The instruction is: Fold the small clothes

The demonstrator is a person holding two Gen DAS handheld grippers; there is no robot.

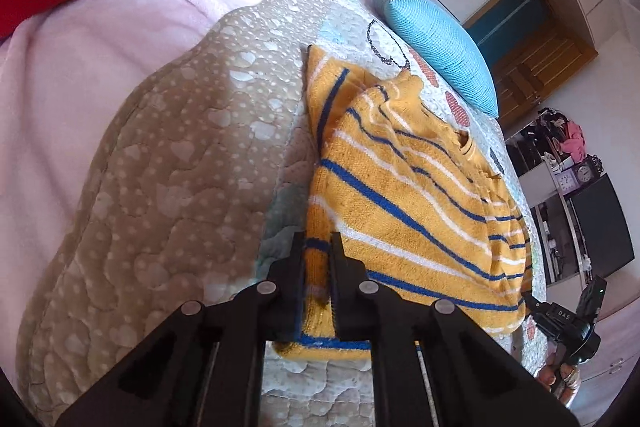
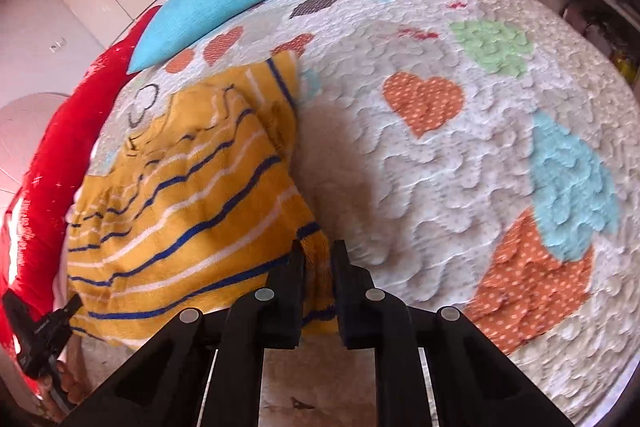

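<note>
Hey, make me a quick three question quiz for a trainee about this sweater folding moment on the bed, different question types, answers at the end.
1. True or false: both grippers are clamped on the yellow striped sweater.
2. Multiple choice: which cushion lies beyond the sweater's far end? A) green cushion B) light blue cushion C) black cushion
3. Fill in: the sweater lies on a quilt patterned with coloured ______.

Key:
1. True. The left gripper pinches one near corner of the hem and the right gripper pinches the other.
2. B, the light blue cushion.
3. Hearts.
</note>
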